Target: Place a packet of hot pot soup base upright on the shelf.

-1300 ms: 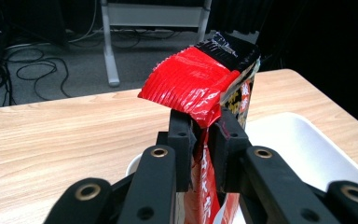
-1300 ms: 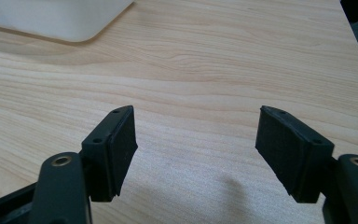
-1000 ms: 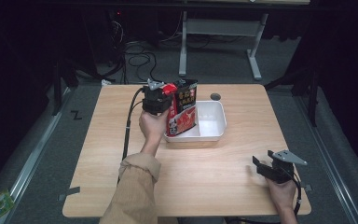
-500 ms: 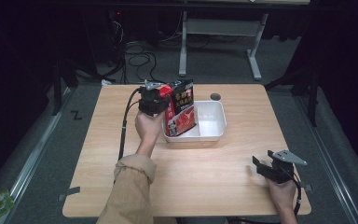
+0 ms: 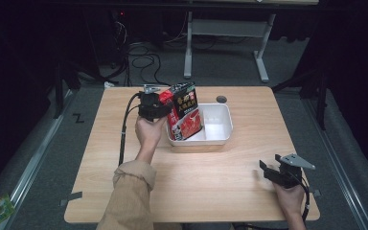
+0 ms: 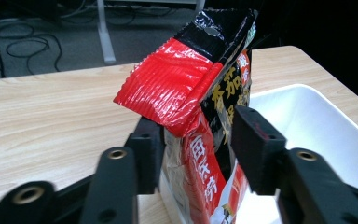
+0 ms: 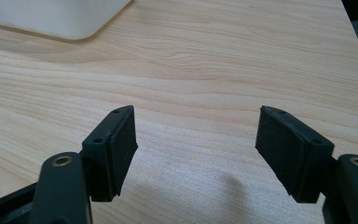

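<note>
High view, pouch: red-and-black snack pouch stands upright in the left end of a white tray, toward 12 o'clock on the counter.
Left gripper: fingers have just been opening; pouch between them, pads slightly apart from it.
Right gripper: at 4 o'clock, fingers wide, holding nothing.

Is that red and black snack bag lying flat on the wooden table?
No, the red and black foil bag stands upright in the left end of the white plastic tub, between the left gripper's jaws.
</note>
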A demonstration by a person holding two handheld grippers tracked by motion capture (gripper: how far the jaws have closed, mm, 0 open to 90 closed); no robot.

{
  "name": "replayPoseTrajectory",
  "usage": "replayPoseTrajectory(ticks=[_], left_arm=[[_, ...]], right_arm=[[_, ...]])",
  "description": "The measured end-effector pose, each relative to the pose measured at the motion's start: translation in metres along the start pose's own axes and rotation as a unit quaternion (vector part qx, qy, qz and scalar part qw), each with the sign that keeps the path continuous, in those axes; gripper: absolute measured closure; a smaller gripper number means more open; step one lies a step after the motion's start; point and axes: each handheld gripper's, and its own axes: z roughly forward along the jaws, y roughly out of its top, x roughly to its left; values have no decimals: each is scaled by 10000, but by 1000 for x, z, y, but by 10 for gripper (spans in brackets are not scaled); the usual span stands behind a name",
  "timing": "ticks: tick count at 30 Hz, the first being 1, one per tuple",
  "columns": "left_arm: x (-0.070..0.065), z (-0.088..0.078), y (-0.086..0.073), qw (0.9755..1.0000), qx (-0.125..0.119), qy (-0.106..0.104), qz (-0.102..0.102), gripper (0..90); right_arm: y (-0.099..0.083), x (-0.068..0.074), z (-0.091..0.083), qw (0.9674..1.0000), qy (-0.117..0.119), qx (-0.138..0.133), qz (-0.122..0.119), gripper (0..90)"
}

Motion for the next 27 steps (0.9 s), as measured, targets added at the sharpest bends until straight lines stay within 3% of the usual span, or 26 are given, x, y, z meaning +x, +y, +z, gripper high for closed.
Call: replayPoseTrajectory(ticks=[5, 10, 14, 17, 27], left_arm=[[2, -8, -1, 9999, -104, 17, 48, 443], [3, -21, 1, 9999, -120, 28, 109, 417], [3, -39, 1, 9994, -279, 38, 205, 414], [5, -53, -2, 9989, -436, -3, 150, 414], [19, -92, -19, 9982, -580, 78, 137, 414]], right_arm=[[0, 0, 0, 10000, 6, 9, 29, 297], [0, 0, 0, 10000, -5, 16, 11, 296], [0, 0, 0, 10000, -15, 16, 27, 296], [0, 0, 0, 10000, -2, 29, 9, 296], [1, 1, 2, 9999, -40, 93, -34, 296]])
